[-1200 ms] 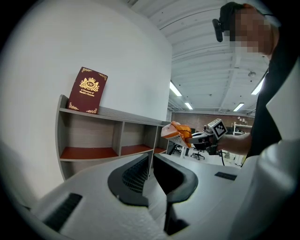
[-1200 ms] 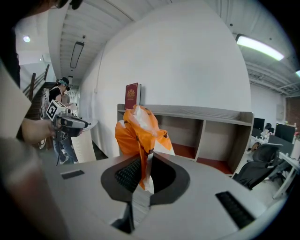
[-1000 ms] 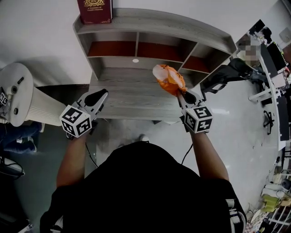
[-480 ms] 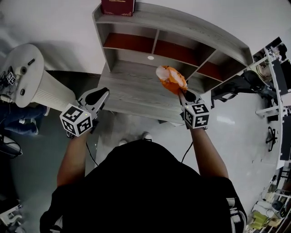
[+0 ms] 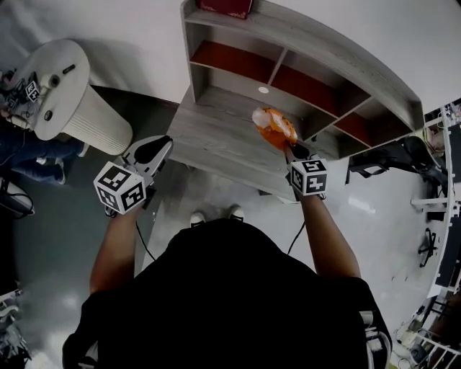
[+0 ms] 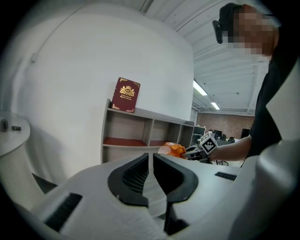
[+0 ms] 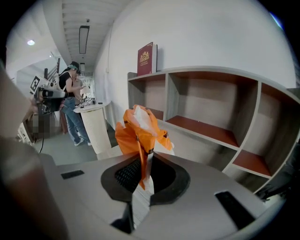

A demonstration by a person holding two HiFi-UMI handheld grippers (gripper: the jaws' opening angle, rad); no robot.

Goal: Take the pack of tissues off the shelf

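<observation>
The pack of tissues [image 5: 274,126] is an orange and white plastic packet, held in the air over the wide lower ledge of the grey wooden shelf [image 5: 216,137]. My right gripper [image 5: 291,149] is shut on the packet's crumpled lower end. In the right gripper view the pack [image 7: 140,129] stands up out of the right gripper [image 7: 144,159], with the shelf's red-brown compartments [image 7: 206,133] behind it. My left gripper [image 5: 159,145] hangs off the ledge's left front corner, jaws together and nothing in them. From the left gripper view the pack [image 6: 173,149] shows far off to the right.
A dark red book [image 5: 225,7] stands on top of the shelf. A white ribbed round stand [image 5: 68,97] is to the left, with a person [image 7: 72,108] beside it. A black office chair [image 5: 403,155] sits right of the shelf.
The right gripper has sunk and drawn back from the shelf with the pack in it. The left gripper has shifted a little. The shelf now sits further right in the head view.
</observation>
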